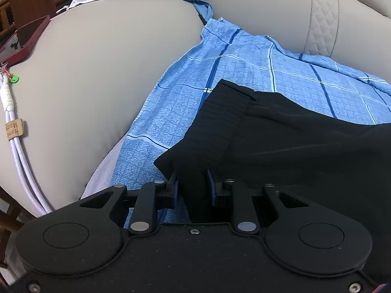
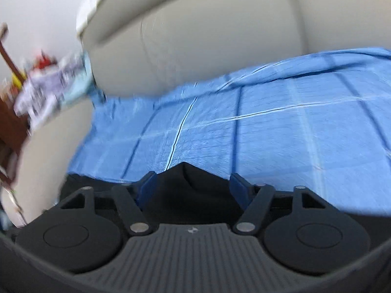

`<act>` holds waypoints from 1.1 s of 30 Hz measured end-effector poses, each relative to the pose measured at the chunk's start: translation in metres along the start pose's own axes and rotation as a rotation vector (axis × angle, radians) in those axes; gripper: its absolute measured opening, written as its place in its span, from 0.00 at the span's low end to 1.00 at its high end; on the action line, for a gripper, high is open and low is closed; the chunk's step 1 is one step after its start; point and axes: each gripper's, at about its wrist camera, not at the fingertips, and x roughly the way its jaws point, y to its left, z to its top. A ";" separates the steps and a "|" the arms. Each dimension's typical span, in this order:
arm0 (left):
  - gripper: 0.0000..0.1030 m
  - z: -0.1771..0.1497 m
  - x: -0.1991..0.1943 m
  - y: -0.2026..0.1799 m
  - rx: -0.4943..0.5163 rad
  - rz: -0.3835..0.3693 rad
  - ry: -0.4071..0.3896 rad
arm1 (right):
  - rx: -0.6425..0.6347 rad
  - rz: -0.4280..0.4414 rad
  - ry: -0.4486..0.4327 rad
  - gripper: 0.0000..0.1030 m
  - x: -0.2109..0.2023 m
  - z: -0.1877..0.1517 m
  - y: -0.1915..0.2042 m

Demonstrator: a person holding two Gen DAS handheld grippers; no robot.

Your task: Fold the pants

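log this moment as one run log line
left gripper: shut on black pants | right gripper: open | blue checked sheet: under pants

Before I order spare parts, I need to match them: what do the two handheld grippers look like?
Both look alike in build. The left gripper has a matte black body with two round black discs, black link arms on silver pivot pins, and blue pads lining its jaws. The right gripper has the same discs, links and blue pads, plus a grey ribbed plate with a small screw. No sleeves or cables on them show.

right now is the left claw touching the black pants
Touching. The left wrist view shows the left claw shut on a fold of the black pants, both blue pads pressed against the fabric.
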 end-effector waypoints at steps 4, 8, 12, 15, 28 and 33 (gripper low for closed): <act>0.22 -0.002 0.000 0.004 -0.006 -0.026 -0.006 | 0.007 0.015 0.130 0.72 0.045 0.000 0.012; 0.22 -0.002 0.002 0.009 -0.016 -0.050 -0.004 | -0.005 0.055 0.123 0.23 0.053 -0.009 0.023; 0.22 -0.002 0.002 0.012 -0.023 -0.059 -0.005 | -0.051 -0.005 0.047 0.07 0.049 -0.014 0.038; 0.24 -0.003 0.002 0.011 -0.019 -0.060 -0.008 | -0.094 -0.003 -0.122 0.07 0.027 -0.014 0.040; 0.67 -0.009 -0.035 0.013 -0.074 -0.106 -0.111 | -0.244 -0.151 -0.260 0.50 0.018 -0.030 0.049; 0.80 -0.018 -0.048 0.027 -0.228 -0.176 -0.149 | -0.443 -0.062 -0.230 0.69 0.021 -0.027 0.099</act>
